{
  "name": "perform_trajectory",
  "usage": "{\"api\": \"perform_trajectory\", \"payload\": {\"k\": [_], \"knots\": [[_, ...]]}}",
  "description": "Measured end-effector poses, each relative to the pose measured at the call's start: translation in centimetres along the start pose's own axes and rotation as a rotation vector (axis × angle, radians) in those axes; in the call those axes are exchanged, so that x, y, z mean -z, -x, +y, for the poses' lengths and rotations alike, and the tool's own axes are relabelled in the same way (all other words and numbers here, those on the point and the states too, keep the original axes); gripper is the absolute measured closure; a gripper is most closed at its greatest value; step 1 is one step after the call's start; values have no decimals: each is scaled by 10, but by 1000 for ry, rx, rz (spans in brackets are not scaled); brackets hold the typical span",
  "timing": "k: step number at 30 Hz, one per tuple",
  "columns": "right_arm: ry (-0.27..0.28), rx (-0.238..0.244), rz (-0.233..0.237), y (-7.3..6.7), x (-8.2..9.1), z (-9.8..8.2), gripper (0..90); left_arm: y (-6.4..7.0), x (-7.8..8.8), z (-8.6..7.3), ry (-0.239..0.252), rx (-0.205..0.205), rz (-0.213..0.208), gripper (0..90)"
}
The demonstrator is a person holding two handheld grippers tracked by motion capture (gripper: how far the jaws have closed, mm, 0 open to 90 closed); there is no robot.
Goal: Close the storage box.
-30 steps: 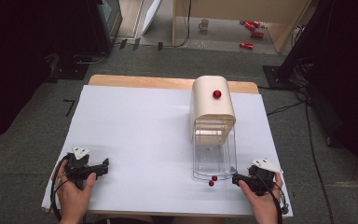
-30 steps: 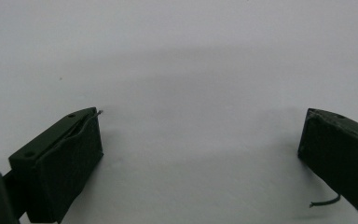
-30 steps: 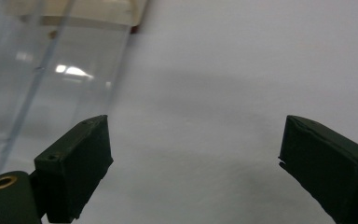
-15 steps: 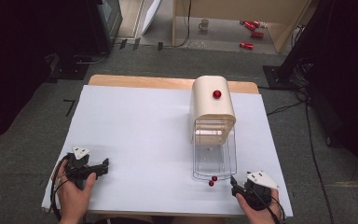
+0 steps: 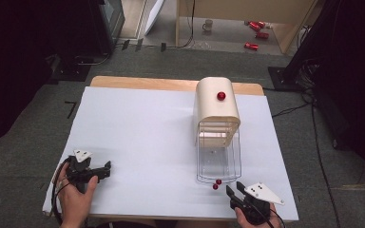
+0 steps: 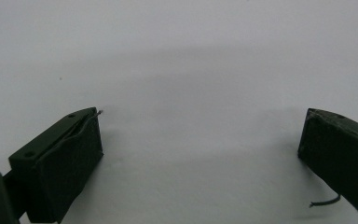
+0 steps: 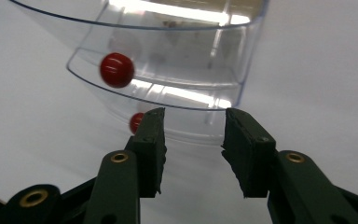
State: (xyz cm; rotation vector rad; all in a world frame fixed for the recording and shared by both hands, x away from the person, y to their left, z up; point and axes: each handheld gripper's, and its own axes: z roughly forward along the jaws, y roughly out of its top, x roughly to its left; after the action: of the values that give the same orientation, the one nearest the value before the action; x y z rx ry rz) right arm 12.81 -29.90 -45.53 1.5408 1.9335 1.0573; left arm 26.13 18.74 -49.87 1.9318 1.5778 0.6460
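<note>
A cream box (image 5: 209, 111) with a red knob (image 5: 221, 96) stands on the right half of the white table. A clear curved cover (image 5: 218, 159) reaches forward from it toward me. Two small red balls sit at the cover's front rim: one (image 5: 218, 182) (image 7: 116, 70) at the rim, the other (image 5: 215, 187) (image 7: 137, 122) just in front, partly behind a jaw. My right gripper (image 5: 233, 191) (image 7: 193, 126) is open a short way before the cover, holding nothing. My left gripper (image 5: 107, 170) (image 6: 200, 135) is open wide over bare table at the front left.
The white table top (image 5: 147, 137) has a wooden strip along its far edge. Both hands sit at the table's front edge. Dark floor, cables and red cans (image 5: 252, 46) lie beyond the table.
My right gripper has pulled back from beside the cover's front corner toward the table's front edge, its jaws now pointing at the balls. The left gripper has stayed put.
</note>
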Motion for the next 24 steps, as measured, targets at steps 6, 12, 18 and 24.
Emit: {"api": "perform_trajectory", "payload": {"k": [6, 12, 18, 24], "knots": [[5, 18, 28, -11, -2, 2, 637, 0, 0, 0, 0, 0, 0, 0], [22, 20, 38, -20, -4, 5, 682, 0, 0, 0, 0, 0, 0, 0], [25, 9, 49, -26, -8, 6, 724, 0, 0, 0, 0, 0, 0, 0], [26, -2, 66, -29, -12, 8, 775, 0, 0, 0, 0, 0, 0, 0]]}}
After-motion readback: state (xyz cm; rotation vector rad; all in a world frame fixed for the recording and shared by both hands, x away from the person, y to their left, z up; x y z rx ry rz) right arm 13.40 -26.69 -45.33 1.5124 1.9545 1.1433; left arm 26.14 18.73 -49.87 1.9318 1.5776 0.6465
